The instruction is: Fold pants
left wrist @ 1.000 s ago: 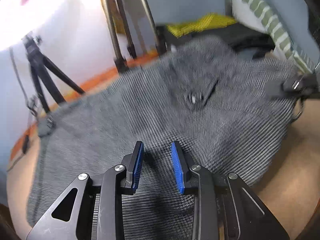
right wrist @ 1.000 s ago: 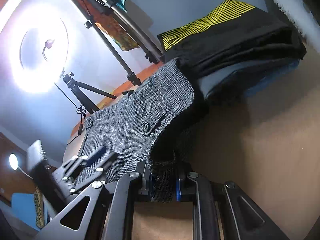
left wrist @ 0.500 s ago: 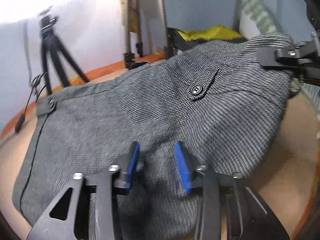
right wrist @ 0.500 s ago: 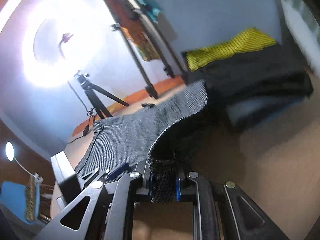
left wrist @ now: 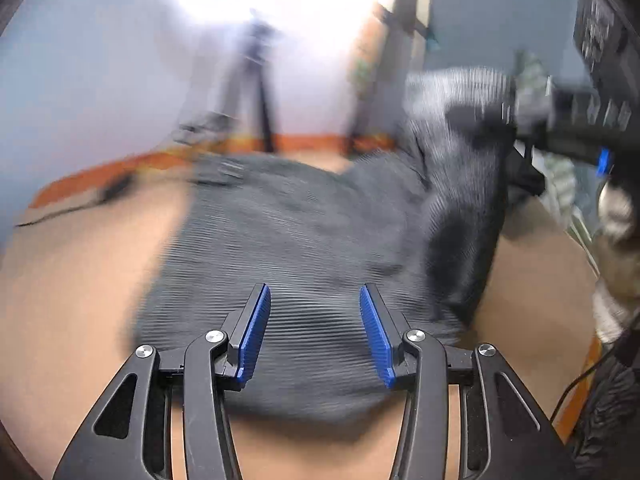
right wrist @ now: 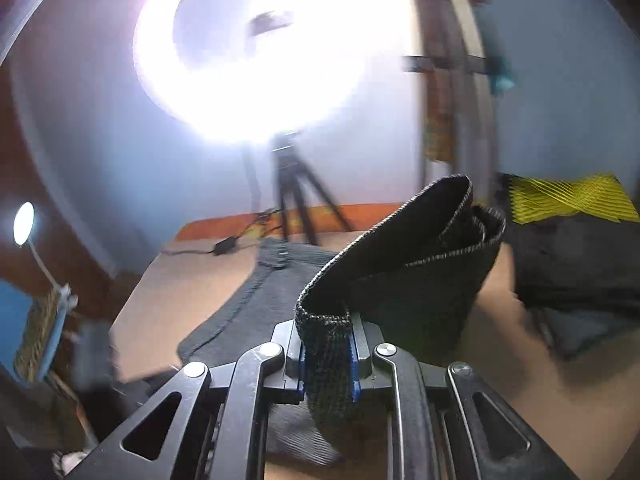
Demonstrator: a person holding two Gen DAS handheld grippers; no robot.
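Note:
Grey woven pants (left wrist: 288, 232) lie on a brown table. My left gripper (left wrist: 314, 332) is open and empty, its blue pads low over the near part of the cloth. My right gripper (right wrist: 326, 364) is shut on a bunched edge of the pants (right wrist: 400, 264) and holds that end lifted, so the cloth curls up over the rest. In the left wrist view the right gripper (left wrist: 560, 120) shows at the upper right with the raised cloth hanging from it. The left wrist view is blurred.
A tripod (right wrist: 296, 196) and a cable with an adapter (right wrist: 226, 245) stand at the table's far edge under a bright ring light. A pile of dark and yellow-striped clothes (right wrist: 568, 240) lies at the right. A lamp (right wrist: 24, 224) stands at the left.
My right gripper has lifted the pants' end higher and swung it left over the rest. My left gripper has opened wider and pulled back toward the near edge of the cloth.

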